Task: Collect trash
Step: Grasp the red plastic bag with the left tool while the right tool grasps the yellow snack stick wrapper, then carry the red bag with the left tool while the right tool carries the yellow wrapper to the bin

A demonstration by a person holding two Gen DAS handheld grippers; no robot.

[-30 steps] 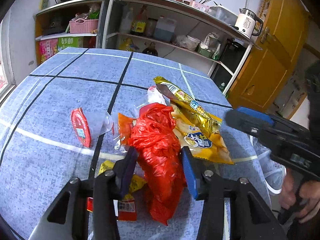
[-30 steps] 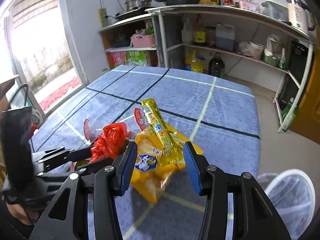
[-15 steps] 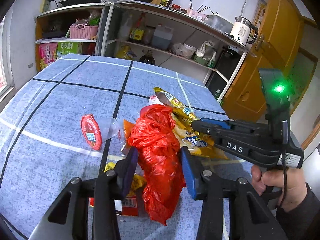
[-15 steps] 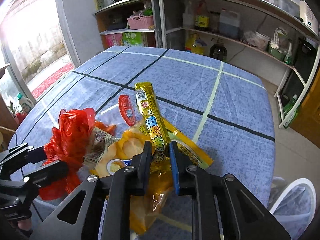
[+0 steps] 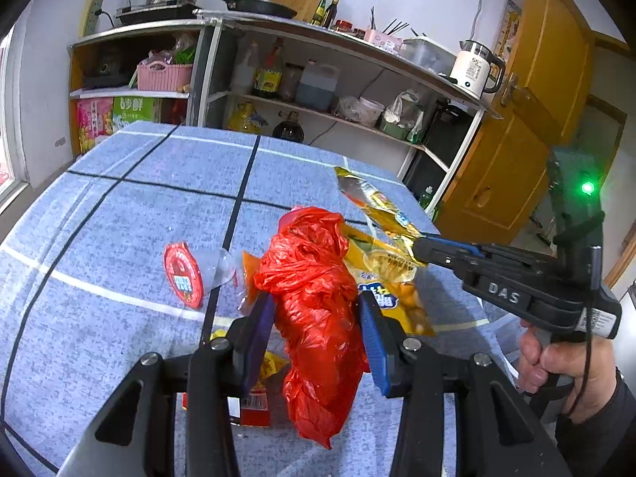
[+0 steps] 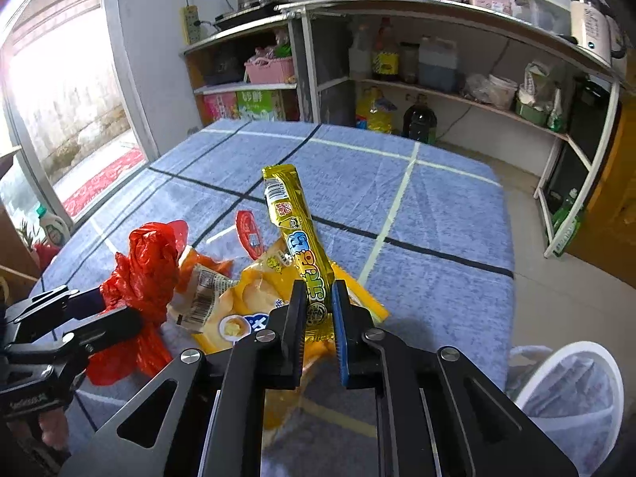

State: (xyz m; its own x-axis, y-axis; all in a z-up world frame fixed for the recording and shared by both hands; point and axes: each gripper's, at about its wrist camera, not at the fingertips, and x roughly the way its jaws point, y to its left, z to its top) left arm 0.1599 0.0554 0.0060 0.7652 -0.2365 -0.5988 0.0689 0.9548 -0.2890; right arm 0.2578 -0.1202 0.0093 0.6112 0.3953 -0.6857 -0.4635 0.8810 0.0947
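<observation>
On the blue checked table (image 6: 437, 214), trash lies heaped near the edge above a white mesh bin (image 6: 572, 393). The left gripper (image 5: 316, 332) pinches the red plastic bag (image 5: 318, 302), lifted and hanging; the right gripper (image 6: 318, 310) squeezes a long gold wrapper (image 6: 298, 238) above the yellow snack bag (image 6: 238, 310). The slick wrapper, held only near its end, might slip free short of the bin

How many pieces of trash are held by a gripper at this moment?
2. The red plastic bag sits between the fingers of the left gripper; the long gold wrapper is pinched by the right gripper.
</observation>
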